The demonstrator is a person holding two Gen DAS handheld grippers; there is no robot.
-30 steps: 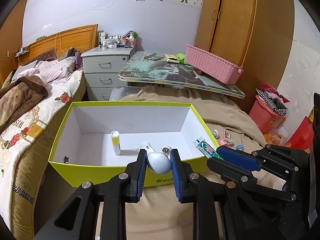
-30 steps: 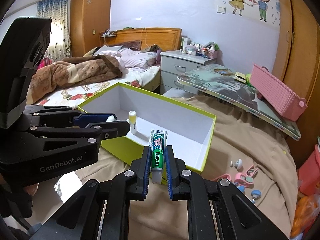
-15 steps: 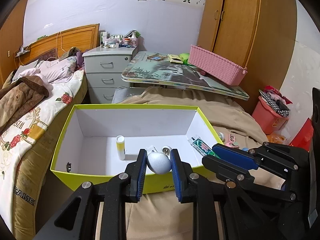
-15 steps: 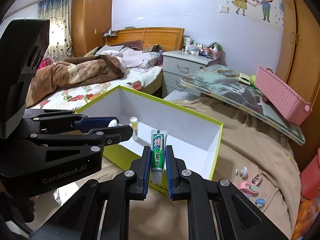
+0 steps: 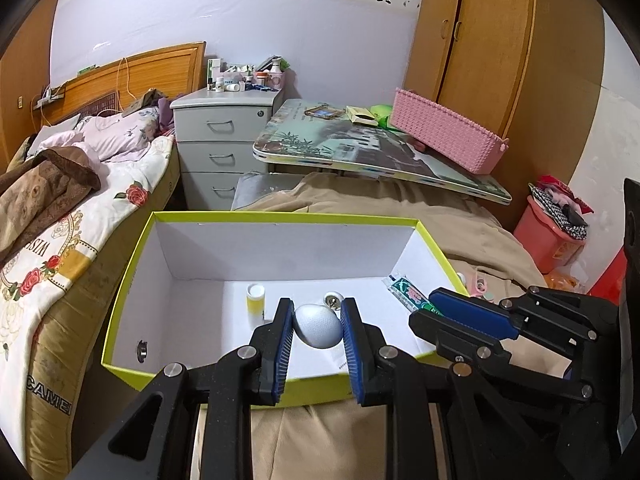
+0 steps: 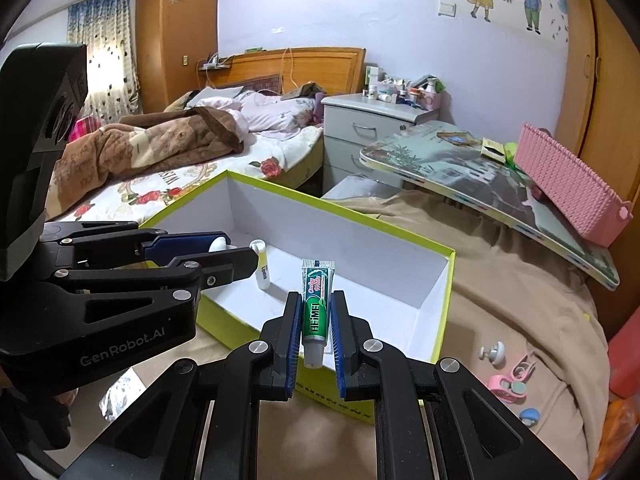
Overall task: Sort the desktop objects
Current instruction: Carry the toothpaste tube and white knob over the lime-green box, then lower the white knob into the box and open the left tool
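- A surface draped in a tan, wrinkled cloth (image 5: 360, 208) is seen to carry the things.
- An open rectangular cardboard box (image 5: 280, 219) with lime-green outer walls and a white inside is set on the cloth.
- To the right of the box, small items lie on the cloth, apart from one another: a white round knob (image 6: 495, 351), a pink clip-like piece (image 6: 508, 384) and a small blue-capped knob (image 6: 529, 416).
- Behind the box, a tilted board printed with a landscape (image 5: 360, 148) rests over the cloth's far edge.
- A pink woven rectangular basket (image 5: 448, 132) is set on that board.
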